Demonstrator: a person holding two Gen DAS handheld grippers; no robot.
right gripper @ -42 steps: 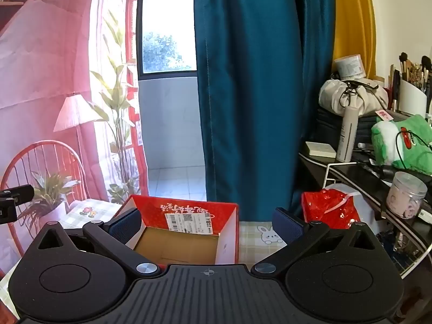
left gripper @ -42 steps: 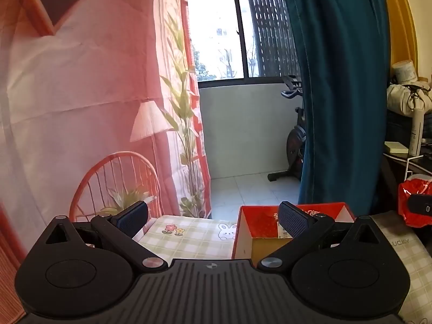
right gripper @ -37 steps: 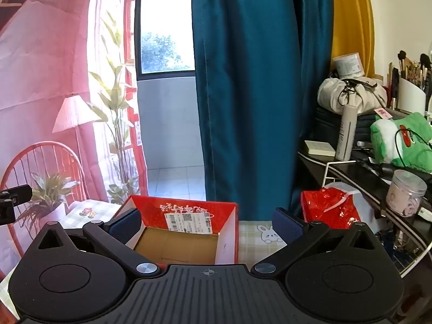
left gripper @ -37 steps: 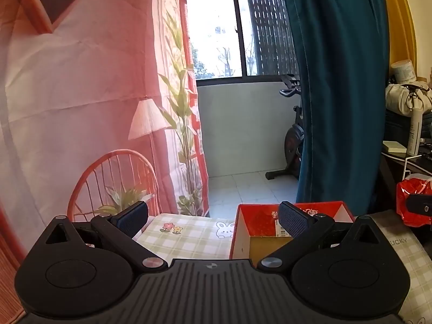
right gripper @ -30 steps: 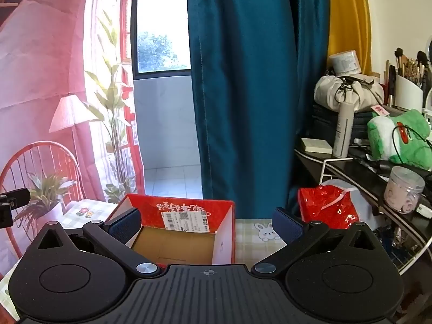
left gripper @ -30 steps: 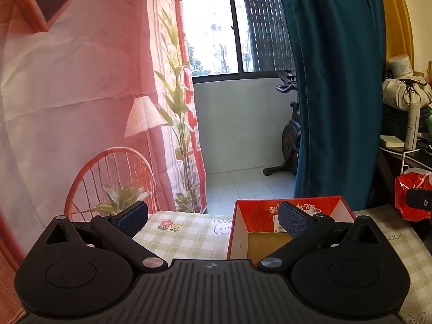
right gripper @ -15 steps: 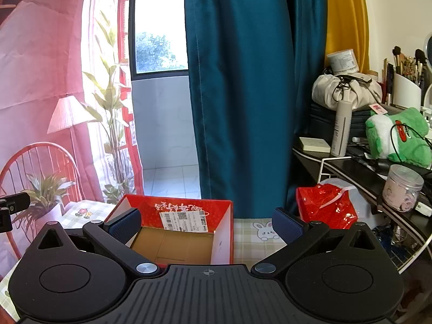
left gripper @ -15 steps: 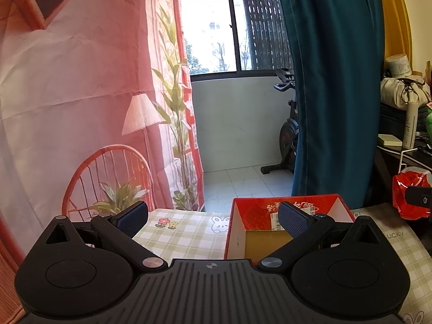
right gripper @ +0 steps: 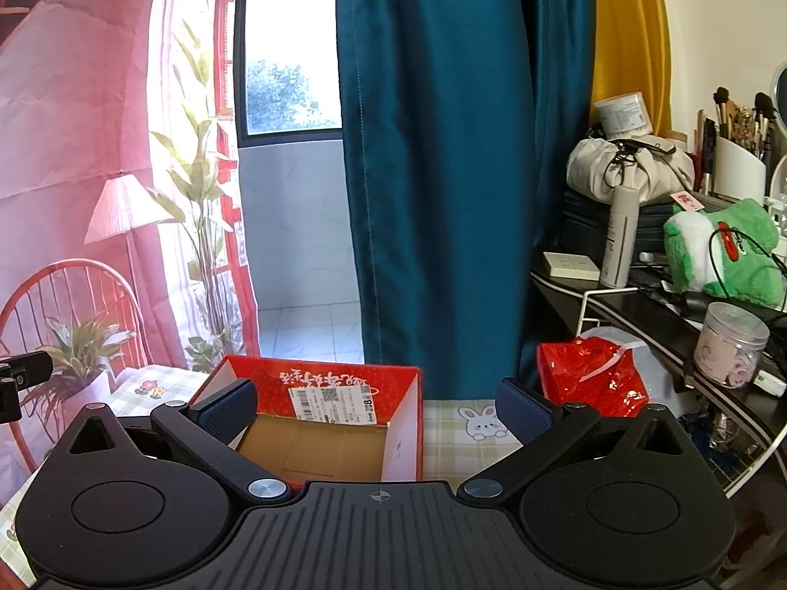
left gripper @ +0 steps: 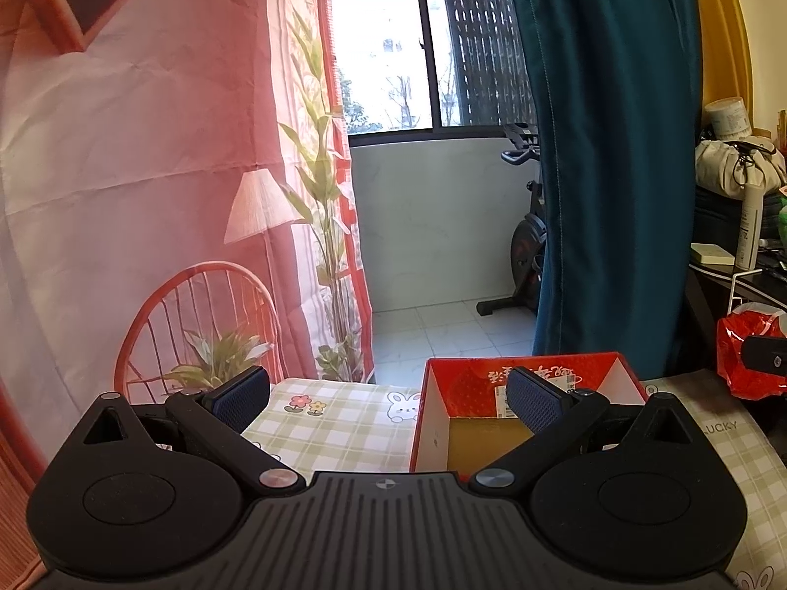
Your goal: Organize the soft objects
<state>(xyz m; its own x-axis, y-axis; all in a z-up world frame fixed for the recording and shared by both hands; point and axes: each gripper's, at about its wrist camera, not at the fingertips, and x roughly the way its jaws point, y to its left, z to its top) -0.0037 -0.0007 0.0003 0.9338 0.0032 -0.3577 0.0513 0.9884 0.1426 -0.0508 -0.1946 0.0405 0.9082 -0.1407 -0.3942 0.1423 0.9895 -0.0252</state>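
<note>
**Both grippers empty, box waiting**

We hold the left gripper (left gripper: pixel 388 396) and the right gripper (right gripper: pixel 376 408) above the near edge of the table, each with its fingers spread wide and nothing between them. Just ahead sits the red box (right gripper: pixel 315 423), open and empty down to its bare cardboard floor, on a checked cloth (left gripper: pixel 334 423). We judge the step in hand to be finding a first soft thing. None lies on the cloth that we can see; the likeliest are the red bag (right gripper: pixel 590 373) just right of the box and, farther off on the shelf, the green plush (right gripper: pixel 723 255). We should take the bag by its bulk, not a loose fold, and lift clear of the box wall.

The box carries a white barcode label (right gripper: pixel 329 403) and printed characters too small for us to read. The cloth (left gripper: pixel 723 425) reads "LUCKY".
</note>
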